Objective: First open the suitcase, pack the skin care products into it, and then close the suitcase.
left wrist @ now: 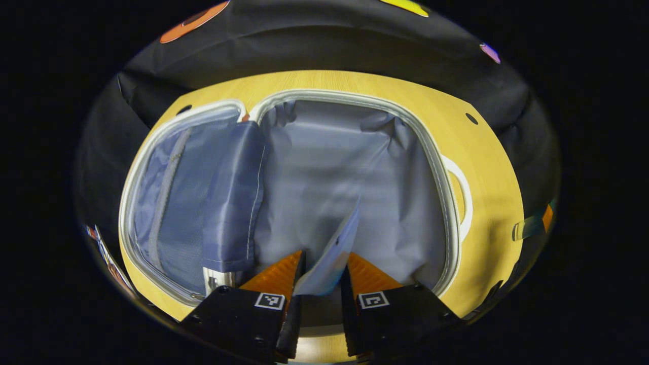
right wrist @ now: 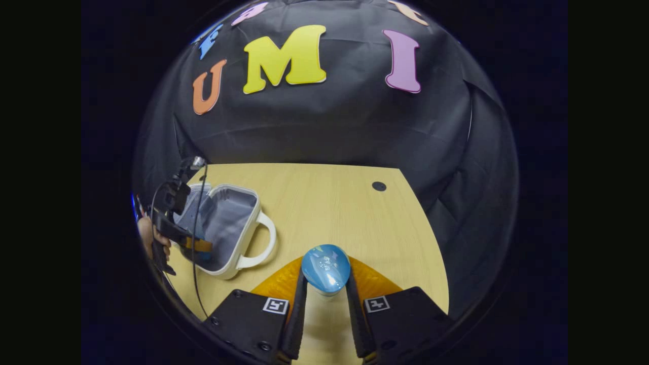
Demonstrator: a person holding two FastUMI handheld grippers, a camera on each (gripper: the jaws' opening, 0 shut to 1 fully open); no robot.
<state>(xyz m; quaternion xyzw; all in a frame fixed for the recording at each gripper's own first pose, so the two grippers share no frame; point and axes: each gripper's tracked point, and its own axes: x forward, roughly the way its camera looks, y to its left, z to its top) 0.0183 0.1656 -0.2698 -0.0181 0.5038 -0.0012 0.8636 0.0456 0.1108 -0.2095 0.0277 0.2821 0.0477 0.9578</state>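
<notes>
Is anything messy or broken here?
Nothing stands out. The suitcase lies open on the table, its grey lining just wrinkled. Each gripper holds a skin care item; nothing looks spilled or broken.

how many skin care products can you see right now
2. A pale tube is held between the left gripper's fingers above the open suitcase. A blue-capped bottle is held between the right gripper's fingers over the table. Others may be hidden.

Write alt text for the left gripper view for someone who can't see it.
The left tongs grip a pale skin care sachet over an open suitcase lined in grey-blue fabric. The suitcase lies flat on a light wooden table, white handle at right, zipped mesh divider in the left half.
</notes>
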